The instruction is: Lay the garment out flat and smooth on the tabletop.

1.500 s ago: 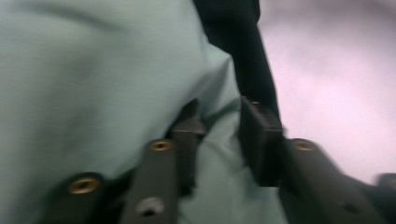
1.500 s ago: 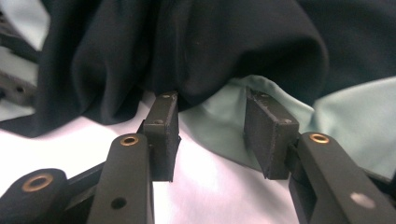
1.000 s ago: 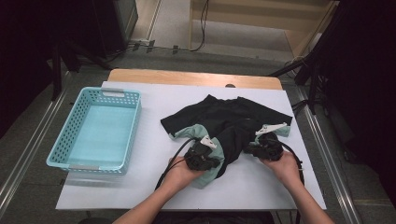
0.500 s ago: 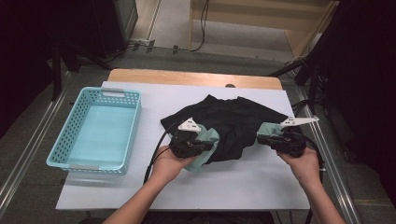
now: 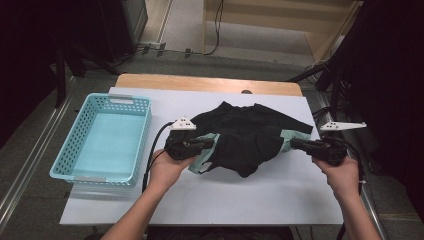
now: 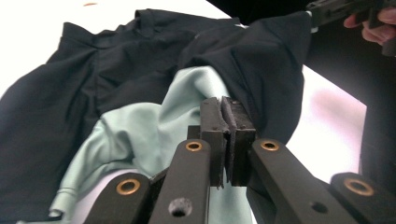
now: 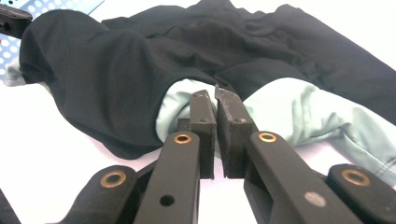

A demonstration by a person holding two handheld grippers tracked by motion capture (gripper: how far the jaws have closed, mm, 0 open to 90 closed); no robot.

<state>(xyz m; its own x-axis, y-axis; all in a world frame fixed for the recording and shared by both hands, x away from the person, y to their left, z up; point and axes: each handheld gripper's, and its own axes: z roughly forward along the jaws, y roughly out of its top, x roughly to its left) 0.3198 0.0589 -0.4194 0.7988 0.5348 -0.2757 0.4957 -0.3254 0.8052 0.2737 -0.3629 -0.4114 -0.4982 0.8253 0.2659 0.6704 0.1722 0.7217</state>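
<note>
Work surface: a white table top [image 5: 280,200] with a wooden strip along its far edge, standing on a grey floor; dark equipment borders the room on both sides and cables run across the floor beyond the table.

At the left of the table sits a light-blue basket [image 5: 80,167] with perforated walls, well apart from the garment.

Left gripper [image 5: 206,145]: jaws closed on the pale-green edge of the black and green garment [image 5: 250,132], at its left end. In the left gripper view the pads [image 6: 212,126] press together with green fabric pinched at their tips.

The garment lies centre-right on the table, its near edge lifted and stretched between the two grippers, its far part resting on the surface.

Right gripper [image 5: 296,143]: jaws closed on the pale-green cuff at the garment's right end. In the right gripper view the pads [image 7: 232,123] clamp the green cloth, with a thin gap visible lower down between them.

View differences: the high view shows both forearms, the basket and the room. The left gripper view shows the other gripper and its hand [image 6: 373,28] at top right. The right gripper view shows a corner of the basket at top left.
</note>
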